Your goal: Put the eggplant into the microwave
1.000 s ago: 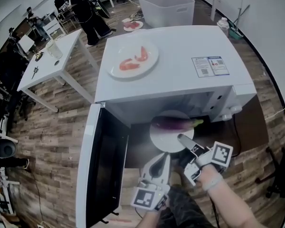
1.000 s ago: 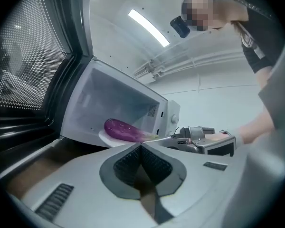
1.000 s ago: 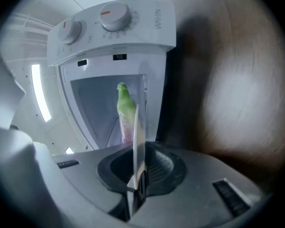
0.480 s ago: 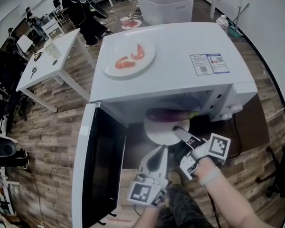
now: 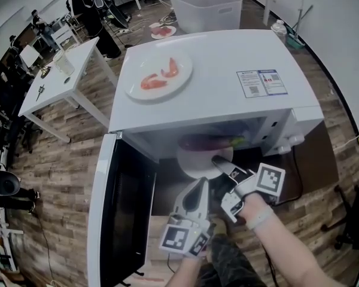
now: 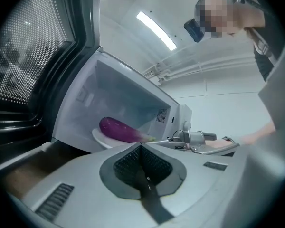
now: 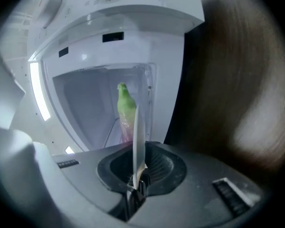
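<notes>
The purple eggplant [image 5: 202,142] with a green stem lies on a white plate [image 5: 194,162] at the mouth of the open microwave [image 5: 227,64]. My right gripper [image 5: 219,161] is shut on the plate's near rim; in the right gripper view the thin white plate edge [image 7: 136,127] stands between the jaws, with the eggplant's green stem [image 7: 124,102] behind it. My left gripper [image 5: 201,184] is just left of it, below the plate, shut and holding nothing. The left gripper view shows the eggplant [image 6: 118,129] inside the cavity.
The microwave door [image 5: 116,214] hangs open to the left. On top of the microwave sits a white plate [image 5: 157,75] with red food pieces. White tables [image 5: 60,82], a plastic bin [image 5: 208,8] and people stand behind on the wooden floor.
Both grippers have moved a little toward the microwave, and the plate with the eggplant has slid further into the cavity. The right jaws keep their grip.
</notes>
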A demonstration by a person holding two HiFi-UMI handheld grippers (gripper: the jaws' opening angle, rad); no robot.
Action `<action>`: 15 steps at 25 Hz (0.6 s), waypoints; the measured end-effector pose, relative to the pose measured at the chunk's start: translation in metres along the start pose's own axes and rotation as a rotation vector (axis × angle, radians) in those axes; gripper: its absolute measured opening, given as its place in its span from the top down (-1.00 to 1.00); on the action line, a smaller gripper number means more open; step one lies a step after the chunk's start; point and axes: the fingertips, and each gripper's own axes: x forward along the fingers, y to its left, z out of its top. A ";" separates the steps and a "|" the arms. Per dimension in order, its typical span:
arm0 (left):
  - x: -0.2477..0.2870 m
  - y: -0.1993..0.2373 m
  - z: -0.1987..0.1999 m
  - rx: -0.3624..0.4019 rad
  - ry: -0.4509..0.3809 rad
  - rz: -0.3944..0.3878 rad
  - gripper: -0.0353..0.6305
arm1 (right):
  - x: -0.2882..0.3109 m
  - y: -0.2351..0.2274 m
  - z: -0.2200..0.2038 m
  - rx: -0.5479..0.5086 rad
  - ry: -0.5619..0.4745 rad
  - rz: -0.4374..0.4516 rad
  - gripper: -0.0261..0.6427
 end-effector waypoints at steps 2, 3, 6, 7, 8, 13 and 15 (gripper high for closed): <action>0.002 0.002 -0.001 -0.001 0.002 0.002 0.90 | 0.002 0.000 0.003 0.000 -0.005 0.001 0.84; 0.004 0.003 -0.001 -0.001 0.001 0.004 0.90 | 0.003 -0.001 0.004 0.000 -0.010 0.000 0.84; 0.009 0.008 -0.003 0.001 0.006 0.015 0.90 | 0.007 -0.001 0.011 0.000 -0.022 -0.003 0.84; 0.012 0.009 -0.003 0.002 0.012 0.020 0.90 | 0.009 0.000 0.013 -0.003 -0.024 -0.003 0.84; 0.013 0.010 -0.004 0.006 0.019 0.025 0.90 | 0.010 0.000 0.014 -0.005 -0.027 -0.002 0.84; 0.023 0.013 -0.005 0.033 0.045 0.030 0.90 | 0.015 0.000 0.022 -0.020 -0.041 0.001 0.84; 0.025 0.015 -0.002 0.031 0.037 0.030 0.90 | 0.019 0.003 0.023 -0.032 -0.040 0.013 0.84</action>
